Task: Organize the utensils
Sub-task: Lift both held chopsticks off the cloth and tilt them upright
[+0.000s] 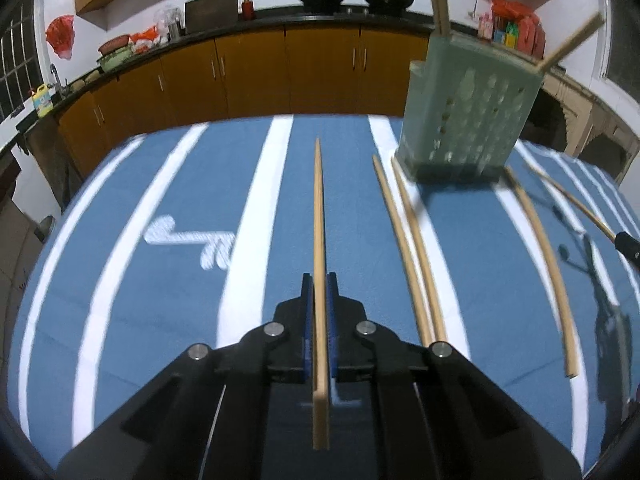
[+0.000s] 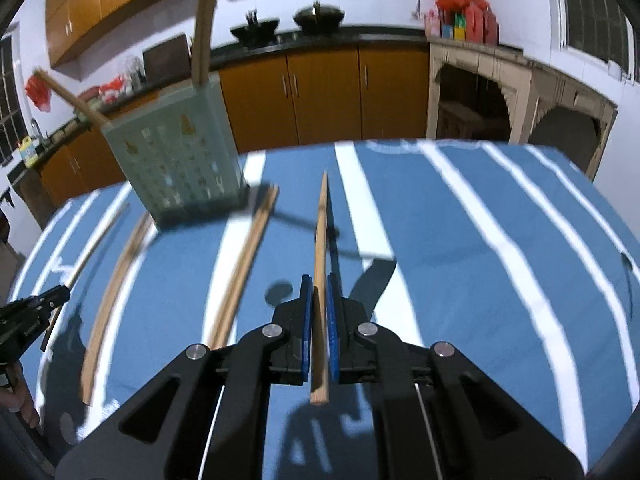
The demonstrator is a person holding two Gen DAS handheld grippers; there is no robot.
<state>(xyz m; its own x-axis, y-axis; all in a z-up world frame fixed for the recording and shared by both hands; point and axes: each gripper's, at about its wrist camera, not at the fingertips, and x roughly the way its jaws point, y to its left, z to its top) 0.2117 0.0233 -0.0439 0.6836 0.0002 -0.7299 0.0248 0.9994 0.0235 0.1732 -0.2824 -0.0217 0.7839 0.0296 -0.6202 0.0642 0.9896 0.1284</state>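
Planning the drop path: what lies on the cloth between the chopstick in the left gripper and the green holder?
Two loose chopsticks lie side by side between the held chopstick and the holder, seen in the left wrist view.

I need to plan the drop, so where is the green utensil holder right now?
The green utensil holder stands on the striped cloth, upper right in the left wrist view, with loose chopsticks lying just before its base.

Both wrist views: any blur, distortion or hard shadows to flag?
Left wrist: fisheye bows the loose chopsticks; green holder is smeared, held chopstick sharp. Right wrist: holder and striped cloth blurred, hard dark shadows fall on the cloth beside the held chopstick.
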